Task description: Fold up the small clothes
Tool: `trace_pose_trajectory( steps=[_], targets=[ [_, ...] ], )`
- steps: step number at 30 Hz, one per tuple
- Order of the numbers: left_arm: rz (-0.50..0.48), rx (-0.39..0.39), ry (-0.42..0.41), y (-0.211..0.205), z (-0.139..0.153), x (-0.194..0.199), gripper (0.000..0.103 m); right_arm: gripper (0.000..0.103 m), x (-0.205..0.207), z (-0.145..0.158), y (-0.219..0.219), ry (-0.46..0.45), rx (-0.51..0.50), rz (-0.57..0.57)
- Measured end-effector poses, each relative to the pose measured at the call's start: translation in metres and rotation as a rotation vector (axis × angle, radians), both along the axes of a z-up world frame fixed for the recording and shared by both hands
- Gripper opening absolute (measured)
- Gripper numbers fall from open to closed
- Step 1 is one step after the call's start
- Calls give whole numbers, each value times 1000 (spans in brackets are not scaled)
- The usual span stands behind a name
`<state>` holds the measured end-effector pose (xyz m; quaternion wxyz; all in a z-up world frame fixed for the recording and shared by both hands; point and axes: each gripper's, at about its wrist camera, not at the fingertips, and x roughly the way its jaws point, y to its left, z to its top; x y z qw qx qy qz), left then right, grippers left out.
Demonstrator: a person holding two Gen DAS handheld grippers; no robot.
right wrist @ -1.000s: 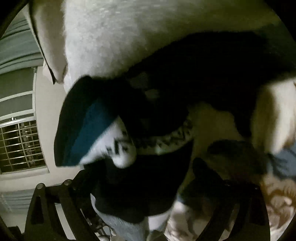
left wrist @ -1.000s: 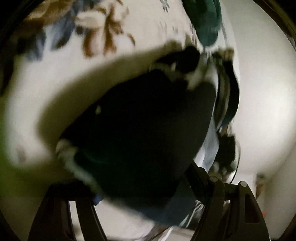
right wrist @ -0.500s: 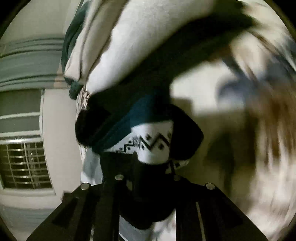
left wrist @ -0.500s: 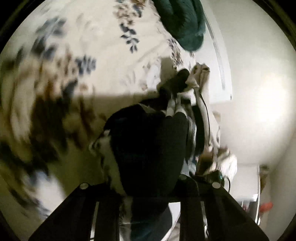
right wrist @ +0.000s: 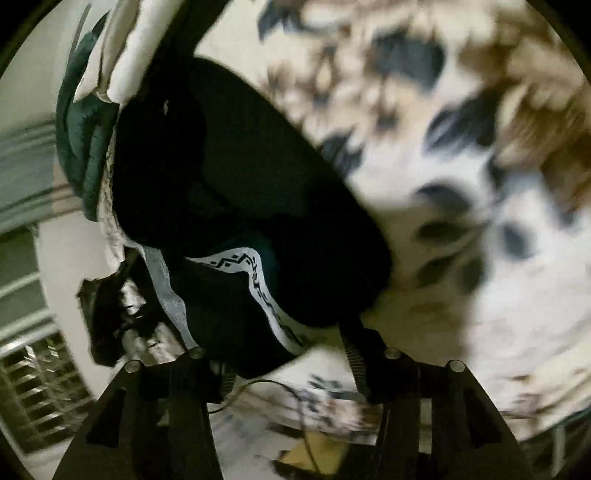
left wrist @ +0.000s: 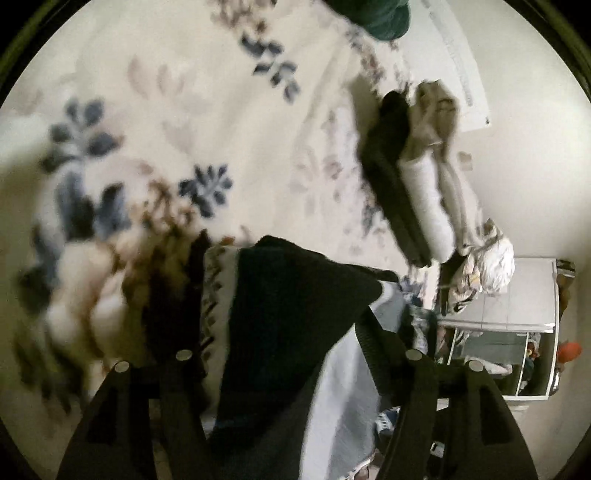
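A small dark garment [left wrist: 291,314] with a white patterned band lies on the floral bedspread [left wrist: 184,110]. In the left wrist view it lies between the spread fingers of my left gripper [left wrist: 280,354], which stands open. In the right wrist view the same dark garment [right wrist: 236,206] with its white zigzag band [right wrist: 255,273] lies just ahead of my right gripper [right wrist: 288,354], whose fingers are also spread apart around its near edge.
A row of folded clothes, dark [left wrist: 395,177] and white [left wrist: 428,199], lies at the bed's far edge, with a crumpled light garment [left wrist: 487,262] beyond. A green garment [left wrist: 376,14] lies at the top. A green cloth [right wrist: 85,147] and a barred window [right wrist: 33,391] show left.
Both grippers, shut on the dark garment half a second ago, have opened. The garment has dropped onto the bedspread and both cameras have tilted down over it.
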<state>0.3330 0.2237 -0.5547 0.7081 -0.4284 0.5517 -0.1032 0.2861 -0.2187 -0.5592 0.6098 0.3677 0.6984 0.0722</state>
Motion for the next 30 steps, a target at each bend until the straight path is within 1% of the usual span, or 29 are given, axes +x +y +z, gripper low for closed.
trace_pose_trajectory(
  steps=[1,3,4,5,6,7,8,9,10,11,13,14,15,16,17,18,19,20,22,24,25,27,28,29,30],
  targets=[
    [11,55,-19,0,15,-8,62,63,1,16,-8,-24,-53,22],
    [18,158,-39,0,37,-25,66,63,2,42,-19,-73,-122,53],
    [22,222,-32,1,45,-37,73,66,5,57,-21,-95,-160,82],
    [27,268,-18,3,47,-50,76,70,14,64,-24,-110,-178,96],
    [35,321,4,6,43,-62,76,72,21,74,-19,-135,-191,116],
    [39,399,37,9,35,-75,76,74,34,81,-12,-155,-194,140],
    [34,453,73,9,25,-85,76,75,53,80,-9,-174,-186,170],
    [29,496,120,11,12,-97,76,75,71,83,11,-182,-180,184],
    [27,520,159,15,-3,-110,76,75,81,80,19,-189,-171,201],
    [27,537,184,17,-15,-120,76,75,98,73,42,-197,-161,224],
    [24,568,208,20,-39,-135,76,75,120,55,59,-178,-140,256],
    [24,570,201,19,-44,-137,77,75,132,41,73,-137,-98,284],
    [25,582,171,17,-46,-139,79,75,141,33,78,-108,-65,291],
    [22,583,167,16,-47,-138,85,64,147,22,82,-85,-34,296],
    [20,580,173,14,-49,-136,92,20,155,14,86,-68,-15,301],
    [16,573,176,13,-51,-133,97,8,161,12,85,-66,-37,303],
    [11,557,177,12,-54,-130,103,8,164,12,82,-72,-71,286],
    [11,563,183,10,-57,-128,103,7,168,17,73,-94,-112,235],
    [24,580,190,10,-61,-125,103,7,172,24,58,-107,-180,176],
    [37,597,190,9,-62,-127,103,7,175,24,50,-95,-184,148],
    [44,610,185,9,-63,-130,103,8,175,22,50,-86,-175,157],
    [38,621,195,5,-64,-130,103,17,173,22,51,-72,-157,185],
    [31,622,202,2,-63,-129,103,36,170,25,49,-71,-156,187],
    [24,617,210,3,-63,-129,103,57,164,31,42,-78,-146,182],
    [22,607,221,1,-64,-124,103,64,158,35,38,-88,-138,177]
  ],
)
